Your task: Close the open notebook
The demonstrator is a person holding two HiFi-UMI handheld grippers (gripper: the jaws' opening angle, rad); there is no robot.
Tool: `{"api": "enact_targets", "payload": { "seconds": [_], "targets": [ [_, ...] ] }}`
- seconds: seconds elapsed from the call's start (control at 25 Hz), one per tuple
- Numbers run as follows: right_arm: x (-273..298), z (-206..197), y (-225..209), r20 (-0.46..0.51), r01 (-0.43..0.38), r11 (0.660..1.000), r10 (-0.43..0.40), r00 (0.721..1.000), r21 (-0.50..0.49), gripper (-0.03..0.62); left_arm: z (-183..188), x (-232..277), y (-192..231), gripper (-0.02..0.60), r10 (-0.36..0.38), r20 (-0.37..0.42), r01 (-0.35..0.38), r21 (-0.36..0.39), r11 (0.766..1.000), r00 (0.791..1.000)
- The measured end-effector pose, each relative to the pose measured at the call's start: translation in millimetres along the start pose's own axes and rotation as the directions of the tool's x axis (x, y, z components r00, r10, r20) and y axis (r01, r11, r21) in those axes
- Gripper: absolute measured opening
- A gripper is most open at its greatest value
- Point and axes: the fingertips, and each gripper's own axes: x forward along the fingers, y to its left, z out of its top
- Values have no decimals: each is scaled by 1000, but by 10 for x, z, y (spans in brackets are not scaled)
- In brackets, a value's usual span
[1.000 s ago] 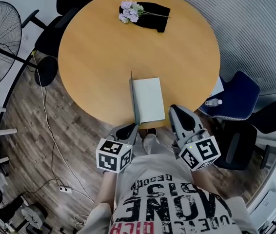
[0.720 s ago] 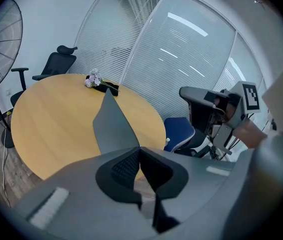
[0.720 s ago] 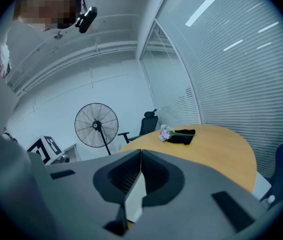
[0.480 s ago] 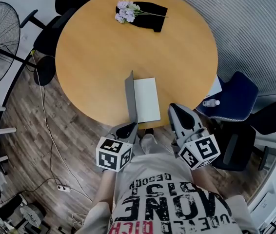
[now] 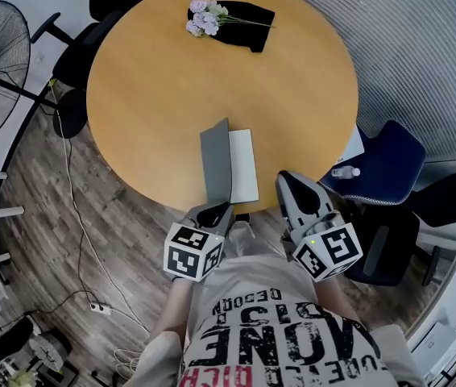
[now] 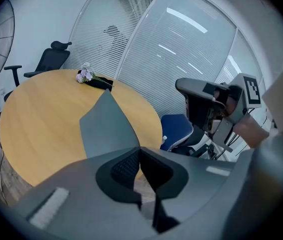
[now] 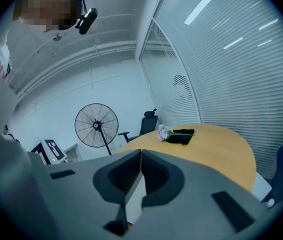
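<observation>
Round desk (image 5: pixel 155 95): your left hand-held gripper (image 5: pixel 216 210) pinches notebook cover (image 5: pixel 214 156), tilted over white page (image 5: pixel 244 164) for closing; right hand-held gripper (image 5: pixel 287 179) closed, empty, clear.

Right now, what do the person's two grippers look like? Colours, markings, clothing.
The left gripper and right gripper are alike: grey moulded shells with tapered jaws and black ribbed pads inside. Each carries a white cube with black square markers: left cube, right cube. The right cube shows a small green light. No cables show. The person wears a pale T-shirt with black and red lettering.
</observation>
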Motion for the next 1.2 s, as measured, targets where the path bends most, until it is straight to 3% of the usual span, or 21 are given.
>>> {"api": "enact_targets", "payload": {
  "seconds": [1.2],
  "targets": [
    [-35, -190, -42, -35, -32, 999, 32, 999, -5, 12, -186, 679, -177, 18, -18, -52, 16, -49, 999, 998]
  ]
}}
